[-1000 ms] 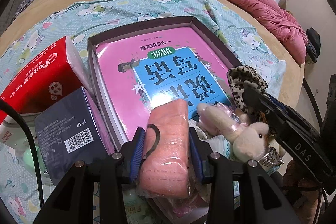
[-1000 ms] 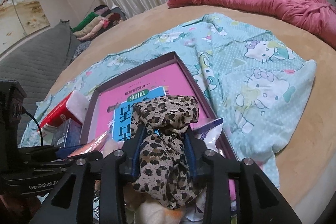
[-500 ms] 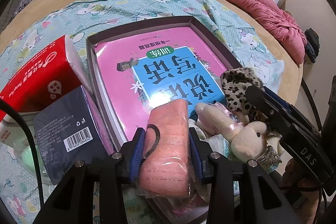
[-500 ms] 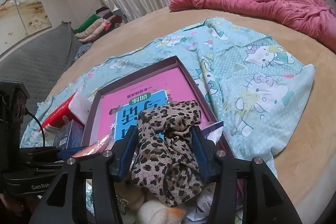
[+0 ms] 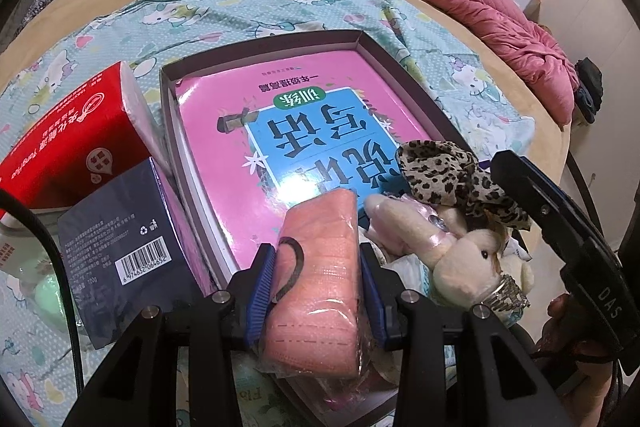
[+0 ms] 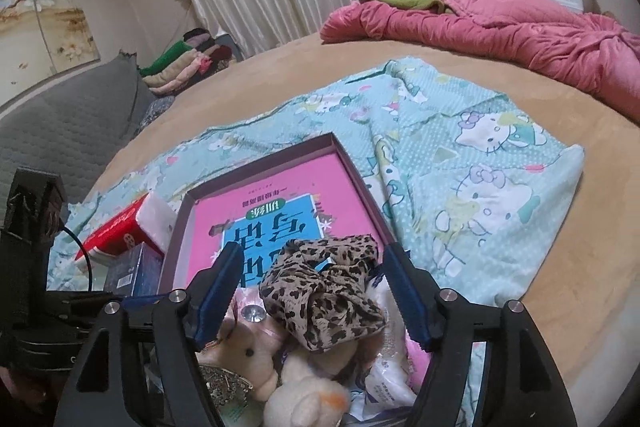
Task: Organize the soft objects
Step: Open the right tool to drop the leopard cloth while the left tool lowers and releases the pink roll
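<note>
My left gripper [image 5: 318, 277] is shut on a salmon-pink pack of face masks [image 5: 316, 279] over the near end of the purple box [image 5: 260, 43]. My right gripper [image 6: 316, 291] is open. The leopard-print scrunchie [image 6: 324, 299] lies loose between its fingers, on top of the plush toys [image 6: 248, 347]. The scrunchie also shows in the left wrist view [image 5: 452, 179], beside a cream plush bunny [image 5: 452, 247]. A pink book [image 5: 304, 131] fills the box.
A red tissue pack [image 5: 76, 143] and a dark blue carton [image 5: 120, 247] stand left of the box. The box rests on a Hello Kitty sheet [image 6: 480, 179] on a tan round bed. A pink quilt [image 6: 500, 27] lies at the far side.
My right gripper opened and let go of the leopard scrunchie, which dropped onto the plush toys. My left gripper still holds the mask pack in the same place.
</note>
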Action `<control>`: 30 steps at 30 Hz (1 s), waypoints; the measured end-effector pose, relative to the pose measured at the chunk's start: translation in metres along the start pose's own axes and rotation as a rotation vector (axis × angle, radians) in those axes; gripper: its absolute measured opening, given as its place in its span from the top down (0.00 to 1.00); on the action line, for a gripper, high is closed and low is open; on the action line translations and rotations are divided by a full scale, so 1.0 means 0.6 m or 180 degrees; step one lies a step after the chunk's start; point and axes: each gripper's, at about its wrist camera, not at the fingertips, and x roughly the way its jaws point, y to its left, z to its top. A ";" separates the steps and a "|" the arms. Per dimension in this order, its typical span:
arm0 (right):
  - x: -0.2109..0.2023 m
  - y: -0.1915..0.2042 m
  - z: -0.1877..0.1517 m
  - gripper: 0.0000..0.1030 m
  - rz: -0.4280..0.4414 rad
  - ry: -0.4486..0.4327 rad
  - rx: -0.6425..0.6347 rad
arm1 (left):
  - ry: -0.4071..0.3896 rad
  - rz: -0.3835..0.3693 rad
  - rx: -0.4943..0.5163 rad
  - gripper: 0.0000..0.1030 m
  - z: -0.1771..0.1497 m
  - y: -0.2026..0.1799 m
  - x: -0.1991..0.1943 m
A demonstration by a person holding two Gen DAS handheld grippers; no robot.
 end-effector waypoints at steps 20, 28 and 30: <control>-0.031 0.015 0.002 0.24 -0.0083 -0.0168 -0.0170 | -0.0073 -0.0044 -0.0037 0.52 -0.009 0.004 -0.019; -0.044 0.024 0.001 0.23 -0.0119 -0.0227 -0.0243 | -0.0187 -0.0075 -0.0050 0.46 -0.011 0.005 -0.043; -0.049 0.028 0.001 0.23 -0.0127 -0.0254 -0.0261 | -0.0216 -0.0076 -0.0052 0.45 -0.011 0.005 -0.051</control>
